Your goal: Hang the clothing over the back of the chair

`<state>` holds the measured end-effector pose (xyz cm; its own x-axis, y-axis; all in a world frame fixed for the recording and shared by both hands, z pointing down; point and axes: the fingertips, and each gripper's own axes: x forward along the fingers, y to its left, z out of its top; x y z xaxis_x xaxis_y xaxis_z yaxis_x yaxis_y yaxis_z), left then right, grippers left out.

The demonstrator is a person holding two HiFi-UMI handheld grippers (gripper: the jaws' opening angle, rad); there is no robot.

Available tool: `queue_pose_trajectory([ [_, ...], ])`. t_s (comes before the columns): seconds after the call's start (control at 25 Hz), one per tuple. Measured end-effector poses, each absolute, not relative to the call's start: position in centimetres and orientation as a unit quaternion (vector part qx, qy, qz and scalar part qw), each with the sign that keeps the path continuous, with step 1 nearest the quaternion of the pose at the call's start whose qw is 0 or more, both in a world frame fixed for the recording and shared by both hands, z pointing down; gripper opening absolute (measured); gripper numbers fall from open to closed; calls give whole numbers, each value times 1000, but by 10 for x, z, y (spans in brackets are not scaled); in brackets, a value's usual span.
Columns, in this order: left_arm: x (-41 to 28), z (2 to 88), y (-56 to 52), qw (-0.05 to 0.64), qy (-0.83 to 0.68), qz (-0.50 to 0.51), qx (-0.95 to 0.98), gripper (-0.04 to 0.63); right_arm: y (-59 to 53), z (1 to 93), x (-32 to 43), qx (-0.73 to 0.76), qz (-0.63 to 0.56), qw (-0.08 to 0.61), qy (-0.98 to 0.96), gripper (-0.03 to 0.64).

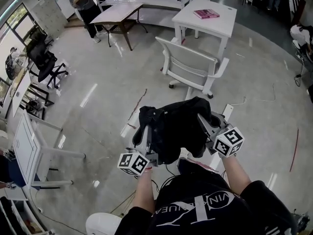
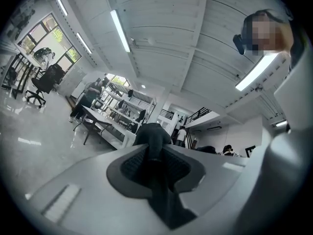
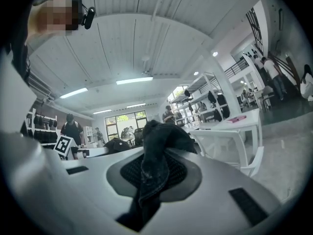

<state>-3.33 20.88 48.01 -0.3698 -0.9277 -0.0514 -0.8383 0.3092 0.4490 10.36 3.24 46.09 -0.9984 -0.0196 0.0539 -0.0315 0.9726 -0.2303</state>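
Note:
A black garment (image 1: 172,125) hangs bunched between my two grippers, above the floor in front of the person. The left gripper (image 1: 145,135) is shut on its left edge, and the left gripper view shows dark cloth (image 2: 157,180) pinched between the pads. The right gripper (image 1: 204,120) is shut on the right edge, where a fold of cloth (image 3: 152,168) sticks up from the jaws. A white chair (image 1: 191,66) stands just beyond the garment, its slatted back (image 1: 185,57) facing me. The same chair (image 3: 239,148) shows ahead and to the right in the right gripper view.
Behind the chair is a white table (image 1: 222,26) with a pink book (image 1: 206,13). A brown-legged table (image 1: 117,14) and a standing person (image 1: 86,6) are at the far left. A black office chair (image 1: 46,61) and a white frame (image 1: 30,148) line the left side.

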Motion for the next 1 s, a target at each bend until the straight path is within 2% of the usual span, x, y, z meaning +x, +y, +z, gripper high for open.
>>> queue_pose_trajectory([
  [0.52,-124,470,115,106,-787,-195,576,78,-38,451,32,21,105,16,-994,60],
  [1.0,-174,439,29,76,-767,-194,607,77,-101,426,-5,38,75,-5,-996,60],
])
